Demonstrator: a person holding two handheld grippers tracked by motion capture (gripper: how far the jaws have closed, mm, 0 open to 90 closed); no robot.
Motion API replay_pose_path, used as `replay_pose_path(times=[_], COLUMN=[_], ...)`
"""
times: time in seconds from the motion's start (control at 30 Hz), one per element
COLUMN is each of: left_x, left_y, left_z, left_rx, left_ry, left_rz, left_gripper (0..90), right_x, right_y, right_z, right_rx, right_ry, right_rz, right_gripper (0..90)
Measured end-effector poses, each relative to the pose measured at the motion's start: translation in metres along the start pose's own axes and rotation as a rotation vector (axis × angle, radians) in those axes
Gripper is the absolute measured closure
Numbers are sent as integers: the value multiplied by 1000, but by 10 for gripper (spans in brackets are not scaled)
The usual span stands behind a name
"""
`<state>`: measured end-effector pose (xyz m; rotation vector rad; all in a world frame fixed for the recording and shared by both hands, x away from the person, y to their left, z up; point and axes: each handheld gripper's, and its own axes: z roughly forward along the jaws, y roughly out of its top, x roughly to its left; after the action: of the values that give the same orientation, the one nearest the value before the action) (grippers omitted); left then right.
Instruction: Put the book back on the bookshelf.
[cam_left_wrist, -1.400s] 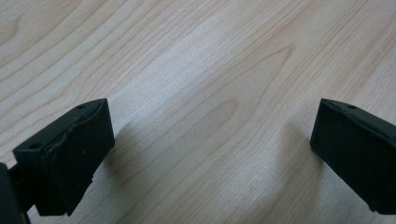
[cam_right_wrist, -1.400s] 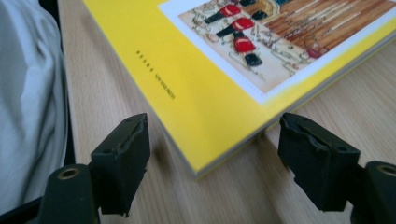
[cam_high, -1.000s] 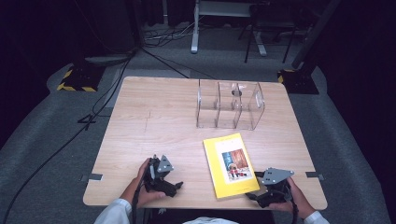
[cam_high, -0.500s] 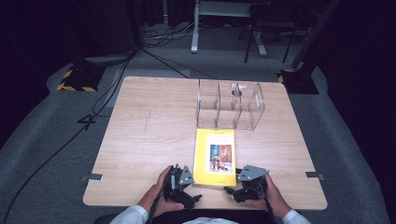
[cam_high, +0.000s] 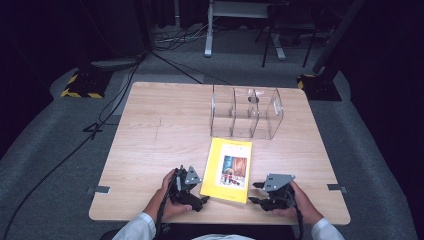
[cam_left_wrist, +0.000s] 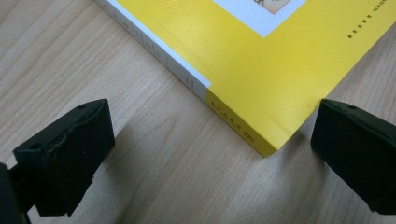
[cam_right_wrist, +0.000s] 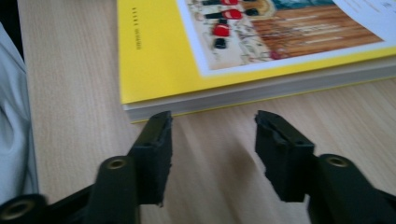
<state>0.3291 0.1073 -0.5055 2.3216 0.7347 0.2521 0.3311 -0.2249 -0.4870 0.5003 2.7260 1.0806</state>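
Thin yellow paperback book with a picture panel on its cover lies flat on my light wooden table, near my edge, long side running away from me, just in front of the clear plastic three-bay organiser; book and organiser look close but apart, hard to be sure from the high view.

My left gripper sits at the book's near left corner. In the left gripper view its jaws stand wide apart, one black pad off on bare wood, the other pad just beside the yellow corner, not pressing on it. The white-and-yellow spine runs diagonally between them. Nothing gripped.

My right gripper is at the book's near right side, pointing at it. Its jaws have just been closing and now stand about halfway, nothing between them but wood. In the right gripper view the tips stop just short of the page edge of the book; no contact I can see. A light sleeve shows at that view's left border.

Both my hands rest low on the table.
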Motion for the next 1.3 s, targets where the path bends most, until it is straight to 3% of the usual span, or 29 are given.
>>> replay_pose_path(times=[0.07,0.17,0.27,0.47,0.63,0.87,1.3], left_x=[0,3,6,12,18,23,21], left_y=[0,-2,-4,-8,-11,-14,-14], left_z=[0,-2,-4,-7,-10,-13,-13], left_rx=[-1,0,-2,-1,-2,0,-6], left_ry=[1,-1,1,19,33,55,68], left_rz=[4,4,3,-16,-33,-55,-55], left_gripper=[6,6,6,6,6,7,9], right_x=[-8,-26,-33,-41,-39,-34,-30], right_y=[0,7,16,30,29,37,40], right_z=[-4,-3,12,21,24,29,28], right_rx=[-2,39,110,152,114,136,68], right_ry=[3,-67,-78,-60,-12,-25,3], right_rz=[7,34,35,37,44,16,16], right_gripper=[488,557,576,621,640,617,641])
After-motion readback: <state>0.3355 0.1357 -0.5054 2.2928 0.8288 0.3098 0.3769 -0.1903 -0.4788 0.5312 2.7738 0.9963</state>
